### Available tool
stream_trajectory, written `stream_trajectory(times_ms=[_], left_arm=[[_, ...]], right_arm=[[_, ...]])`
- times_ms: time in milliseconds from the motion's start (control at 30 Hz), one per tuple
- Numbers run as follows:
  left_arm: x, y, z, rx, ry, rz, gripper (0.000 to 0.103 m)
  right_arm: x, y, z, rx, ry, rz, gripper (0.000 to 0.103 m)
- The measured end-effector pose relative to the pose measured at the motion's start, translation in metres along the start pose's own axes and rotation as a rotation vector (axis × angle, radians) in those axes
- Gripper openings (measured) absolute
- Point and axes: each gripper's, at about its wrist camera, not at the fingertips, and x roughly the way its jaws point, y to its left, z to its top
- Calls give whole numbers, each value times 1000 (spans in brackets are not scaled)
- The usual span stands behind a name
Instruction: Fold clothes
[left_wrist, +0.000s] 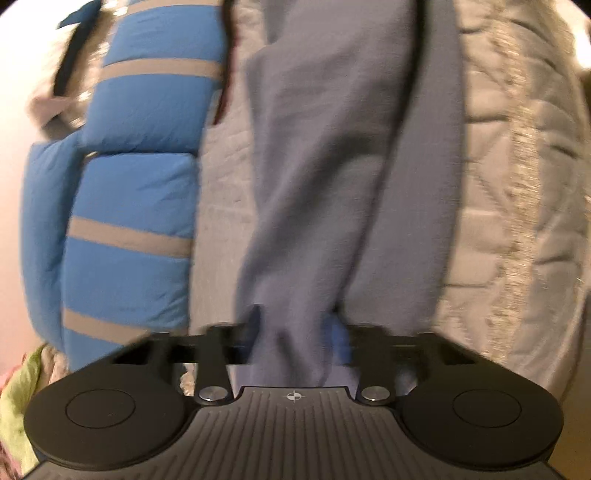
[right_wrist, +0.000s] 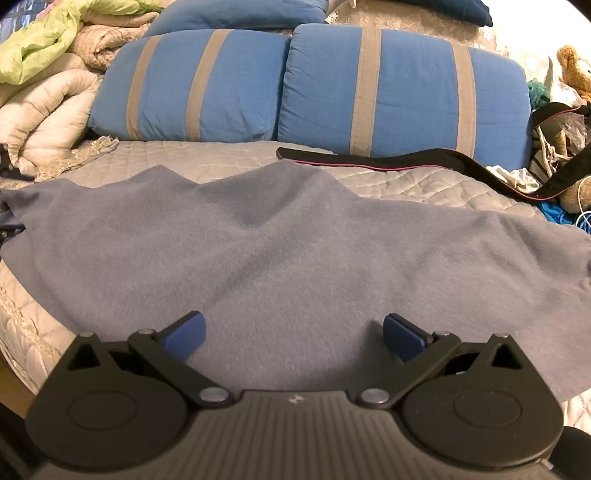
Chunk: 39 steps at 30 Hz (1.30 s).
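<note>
Quilted bed; left tool pinching grey-blue cloth; right tool agape.

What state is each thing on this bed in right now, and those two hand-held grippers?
Left hand-held gripper: shut on the grey-blue garment.
Right hand-held gripper: open, holding nothing.
Grey-blue garment: spread on the quilted bedspread, one edge bunched.
Striped blue pillows: propped side by side.
Black strap: lying loose.
</note>
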Motion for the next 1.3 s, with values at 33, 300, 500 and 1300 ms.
stream_trajectory(times_ms=[33,300,500,1300], left_arm=[[-1,-2,1,21,1,-16,7],[-37,-5,-15,46,-29,-6,4],[-55,-6,-20,27,-39,-70,4],[-37,28,-86,-441,148,-143,61]], right_arm=[[0,0,0,1,1,-1,102],[-2,0,0,8,6,-4,102],[-4,-2,0,15,10,-1,102],[-6,-4,-1,13,14,-10,102]])
